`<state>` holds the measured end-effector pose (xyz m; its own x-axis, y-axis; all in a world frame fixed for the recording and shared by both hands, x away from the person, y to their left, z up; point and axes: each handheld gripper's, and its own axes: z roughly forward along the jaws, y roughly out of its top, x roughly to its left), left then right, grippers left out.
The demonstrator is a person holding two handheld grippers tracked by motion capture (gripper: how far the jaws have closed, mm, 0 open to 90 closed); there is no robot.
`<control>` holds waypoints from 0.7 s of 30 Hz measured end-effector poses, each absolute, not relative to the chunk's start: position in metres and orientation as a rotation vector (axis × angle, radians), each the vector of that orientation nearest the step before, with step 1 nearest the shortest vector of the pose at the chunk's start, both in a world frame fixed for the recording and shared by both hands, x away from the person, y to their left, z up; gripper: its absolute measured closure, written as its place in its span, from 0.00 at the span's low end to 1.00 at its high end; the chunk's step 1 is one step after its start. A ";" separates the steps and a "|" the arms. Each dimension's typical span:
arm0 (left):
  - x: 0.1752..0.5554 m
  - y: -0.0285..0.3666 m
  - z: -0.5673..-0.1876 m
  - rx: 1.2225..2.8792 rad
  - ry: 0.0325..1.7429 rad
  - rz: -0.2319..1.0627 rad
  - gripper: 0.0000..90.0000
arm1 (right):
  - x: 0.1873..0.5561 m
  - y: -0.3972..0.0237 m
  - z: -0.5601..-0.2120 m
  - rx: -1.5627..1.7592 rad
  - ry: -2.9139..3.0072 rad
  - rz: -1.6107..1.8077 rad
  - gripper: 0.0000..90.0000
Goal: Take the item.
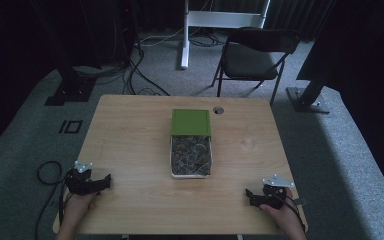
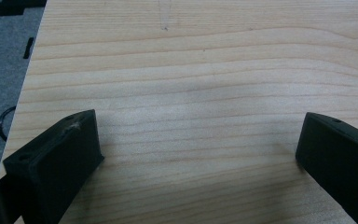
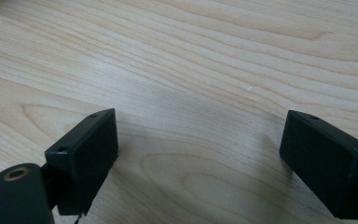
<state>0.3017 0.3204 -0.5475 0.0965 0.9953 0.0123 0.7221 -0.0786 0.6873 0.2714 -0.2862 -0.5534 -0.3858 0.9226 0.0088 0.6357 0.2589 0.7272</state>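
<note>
2 grippers parked at the near corners of a wooden table (image 1: 130, 130), a box in the middle — nothing gripped.

The room is dim: grey carpet, cables (image 1: 135, 75) trailing at the back left, a white stand (image 1: 185, 35) behind, a black folding chair (image 1: 255, 55) back right. Down at the near left, the left gripper (image 1: 105, 181) sits on the table in the person's hand, jaws spread wide over bare wood grain in the left gripper view (image 2: 198, 140). Centre table, well away from both, a white tray (image 1: 190, 174) with its green lid (image 1: 191, 122) slid toward the far side — it's full of small dark pieces (image 1: 191, 155), too murky to identify. Near right, the right gripper (image 1: 250, 195) is released too, jaws wide apart in the right gripper view (image 3: 200, 140).
</note>
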 end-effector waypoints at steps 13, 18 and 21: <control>0.301 0.321 -0.548 1.865 1.667 0.677 0.00 | 0.271 -0.286 -0.553 1.415 2.112 0.917 0.13; 0.301 0.322 -0.548 1.867 1.664 0.676 0.00 | 0.271 -0.286 -0.553 1.418 2.109 0.915 0.13; 0.301 0.322 -0.548 1.867 1.664 0.676 0.00 | 0.271 -0.286 -0.553 1.421 2.106 0.916 0.13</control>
